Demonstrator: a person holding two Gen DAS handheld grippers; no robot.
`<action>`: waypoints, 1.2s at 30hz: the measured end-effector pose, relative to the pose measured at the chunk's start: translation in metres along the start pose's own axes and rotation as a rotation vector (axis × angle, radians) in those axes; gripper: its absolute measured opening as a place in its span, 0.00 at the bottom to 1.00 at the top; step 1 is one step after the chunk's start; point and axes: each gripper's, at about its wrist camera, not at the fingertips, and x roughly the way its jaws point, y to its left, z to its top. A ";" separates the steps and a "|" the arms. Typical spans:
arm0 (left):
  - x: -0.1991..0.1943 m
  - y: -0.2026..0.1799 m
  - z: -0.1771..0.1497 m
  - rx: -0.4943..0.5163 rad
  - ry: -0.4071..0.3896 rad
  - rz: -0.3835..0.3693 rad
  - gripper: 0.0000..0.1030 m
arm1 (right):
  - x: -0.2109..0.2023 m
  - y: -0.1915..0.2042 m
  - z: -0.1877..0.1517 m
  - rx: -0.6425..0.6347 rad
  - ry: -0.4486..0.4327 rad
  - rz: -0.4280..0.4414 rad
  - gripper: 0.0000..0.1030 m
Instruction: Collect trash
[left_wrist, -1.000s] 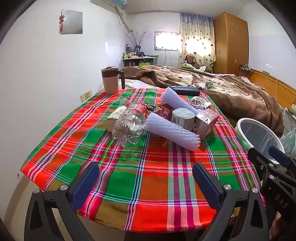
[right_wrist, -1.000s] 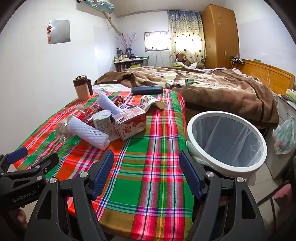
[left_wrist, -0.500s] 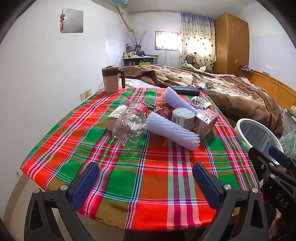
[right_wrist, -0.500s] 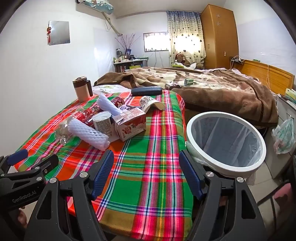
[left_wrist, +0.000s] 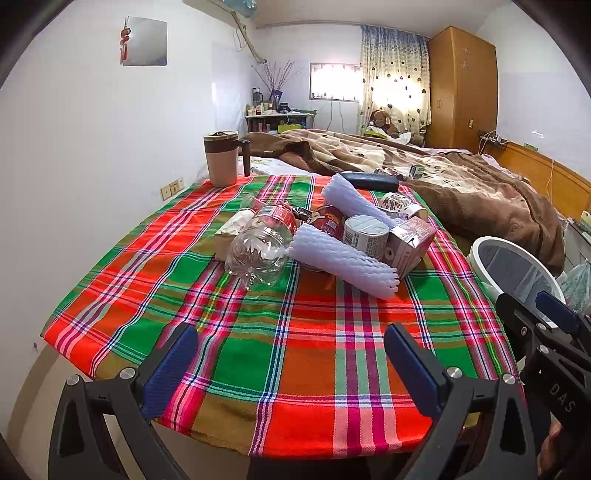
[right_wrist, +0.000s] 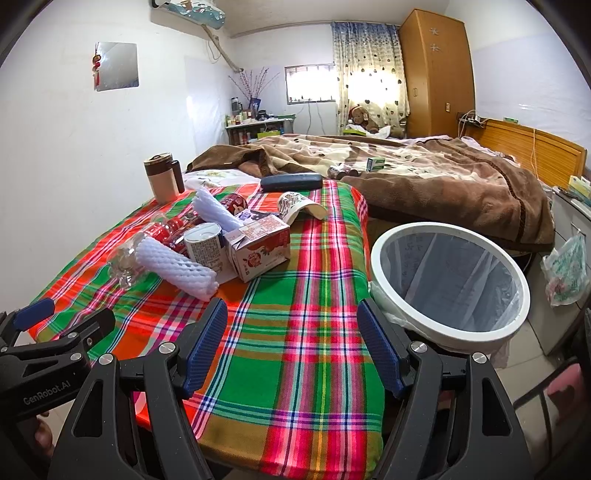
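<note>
Both claws are hovering over the near edge of the plaid tablecloth (left_wrist: 295, 354), and neither is carrying anything. The left gripper (left_wrist: 291, 354) is holding its blue pads wide apart over bare cloth; the right gripper (right_wrist: 291, 339) is doing the same, its jaws spread and empty.

The trash is lying in one loose heap well ahead of both claws. Ahead of the left gripper and slightly to its left, a clear plastic bottle (left_wrist: 260, 243) is lying on its side, touching a white foam net sleeve (left_wrist: 343, 264) that stretches across ahead of the claw. Beyond the sleeve, a small tin can (left_wrist: 365, 236) and a pink drink carton (left_wrist: 410, 243) are resting close together, with a second foam sleeve (left_wrist: 351, 201) and a paper cup (left_wrist: 397, 205) behind them. The white bin (right_wrist: 448, 284) is standing off the table, just right of the right gripper, and its liner is showing nothing inside.

Judging by that, collection is barely starting: every piece seems to be waiting on the table. A lidded mug (left_wrist: 221, 158) and a dark case (left_wrist: 369, 181) farther back look like keepers.
</note>
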 end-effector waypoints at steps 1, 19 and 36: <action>0.000 0.000 0.000 -0.001 0.001 0.000 0.99 | 0.000 0.000 0.000 0.000 0.000 0.000 0.72; -0.001 -0.001 0.002 -0.003 -0.002 -0.001 0.99 | -0.002 0.001 -0.001 0.000 -0.002 -0.001 0.72; -0.003 0.000 0.002 -0.004 -0.003 0.000 0.99 | -0.003 0.001 -0.001 0.001 -0.004 0.001 0.72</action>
